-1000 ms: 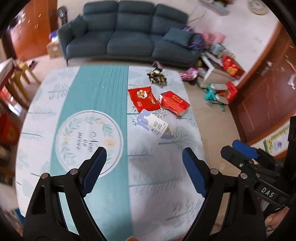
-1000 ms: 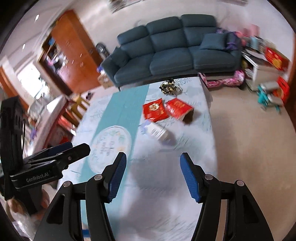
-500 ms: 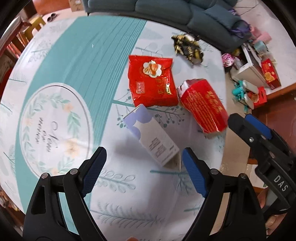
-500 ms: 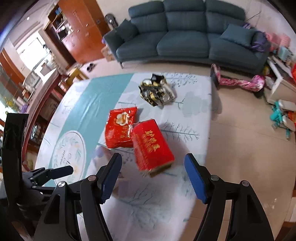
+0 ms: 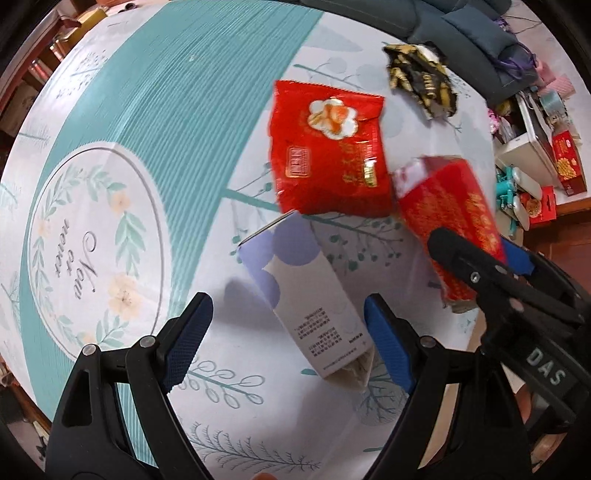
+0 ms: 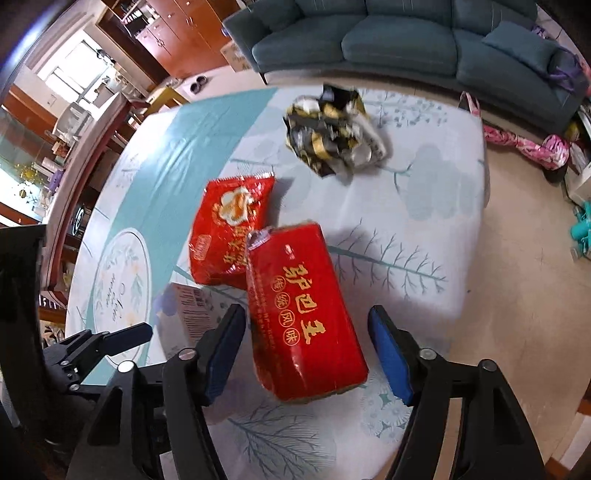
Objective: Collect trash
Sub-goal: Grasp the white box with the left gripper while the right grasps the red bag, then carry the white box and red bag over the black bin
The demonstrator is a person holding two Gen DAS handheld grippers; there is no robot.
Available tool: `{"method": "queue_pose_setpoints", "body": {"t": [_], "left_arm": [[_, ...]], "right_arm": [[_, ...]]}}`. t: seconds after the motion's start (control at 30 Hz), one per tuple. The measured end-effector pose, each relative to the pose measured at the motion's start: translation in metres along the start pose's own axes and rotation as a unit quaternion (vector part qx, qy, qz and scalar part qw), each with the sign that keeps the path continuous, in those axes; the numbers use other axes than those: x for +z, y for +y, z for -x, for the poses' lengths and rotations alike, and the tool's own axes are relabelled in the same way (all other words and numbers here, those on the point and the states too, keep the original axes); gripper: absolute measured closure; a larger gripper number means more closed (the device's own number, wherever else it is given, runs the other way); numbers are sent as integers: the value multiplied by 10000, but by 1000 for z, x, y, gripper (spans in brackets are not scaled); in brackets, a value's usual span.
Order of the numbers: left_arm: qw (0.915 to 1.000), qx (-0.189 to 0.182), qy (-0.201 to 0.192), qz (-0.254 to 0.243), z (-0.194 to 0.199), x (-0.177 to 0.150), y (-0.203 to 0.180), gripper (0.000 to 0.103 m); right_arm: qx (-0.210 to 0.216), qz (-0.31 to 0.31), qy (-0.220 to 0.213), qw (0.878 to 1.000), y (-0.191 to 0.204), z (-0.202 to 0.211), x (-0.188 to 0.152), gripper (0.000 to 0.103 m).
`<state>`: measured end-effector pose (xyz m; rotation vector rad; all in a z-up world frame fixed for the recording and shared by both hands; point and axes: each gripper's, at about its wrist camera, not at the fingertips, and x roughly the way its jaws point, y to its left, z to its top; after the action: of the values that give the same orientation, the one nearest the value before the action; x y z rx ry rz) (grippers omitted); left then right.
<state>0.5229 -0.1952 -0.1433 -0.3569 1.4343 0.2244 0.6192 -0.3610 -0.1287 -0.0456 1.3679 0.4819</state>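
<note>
A white and lilac carton (image 5: pixel 306 295) lies on the tablecloth, its near end between the pads of my open left gripper (image 5: pixel 288 343). A red box with gold characters (image 6: pixel 303 314) lies between the pads of my open right gripper (image 6: pixel 306 350); it also shows in the left wrist view (image 5: pixel 450 218). A flat red snack bag (image 5: pixel 328 151) lies beside both, also in the right wrist view (image 6: pixel 229 229). A crumpled black and gold wrapper (image 6: pixel 332 133) lies farther back, also in the left wrist view (image 5: pixel 421 77).
The table (image 5: pixel 155 110) carries a teal and white cloth with a round leaf print (image 5: pixel 92 243). A dark blue sofa (image 6: pixel 406 40) stands behind it. Boxes and toys (image 5: pixel 535 184) litter the floor to the right. Wooden cabinets (image 6: pixel 147 33) stand at the left.
Both grippers have come lower and closer to the table. The left one has closed in around the carton, the right one around the red box. Both stay open.
</note>
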Motion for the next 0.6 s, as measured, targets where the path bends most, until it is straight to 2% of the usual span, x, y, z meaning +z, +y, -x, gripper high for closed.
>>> {"method": "queue_pose_setpoints", "body": {"t": [0.1, 0.17, 0.23, 0.27, 0.43, 0.6], "left_arm": [[10000, 30, 15, 59, -5, -1, 4, 21], [9999, 44, -17, 92, -3, 0, 8, 31], [9999, -32, 11, 164, -6, -1, 13, 69], [9998, -64, 76, 200, -8, -2, 16, 72], [9999, -37, -24, 124, -6, -8, 21, 72], [9999, -72, -146, -13, 9, -23, 26, 73]], "right_arm": [[36, 33, -7, 10000, 3, -6, -4, 47], [-50, 57, -48, 10000, 6, -5, -10, 50], [-93, 59, -99, 9999, 10, -4, -16, 53], [-93, 70, -113, 9999, 12, -3, -19, 54], [-56, 41, -220, 9997, 24, -1, -42, 57], [84, -288, -355, 9989, 39, 9, -71, 57]]}}
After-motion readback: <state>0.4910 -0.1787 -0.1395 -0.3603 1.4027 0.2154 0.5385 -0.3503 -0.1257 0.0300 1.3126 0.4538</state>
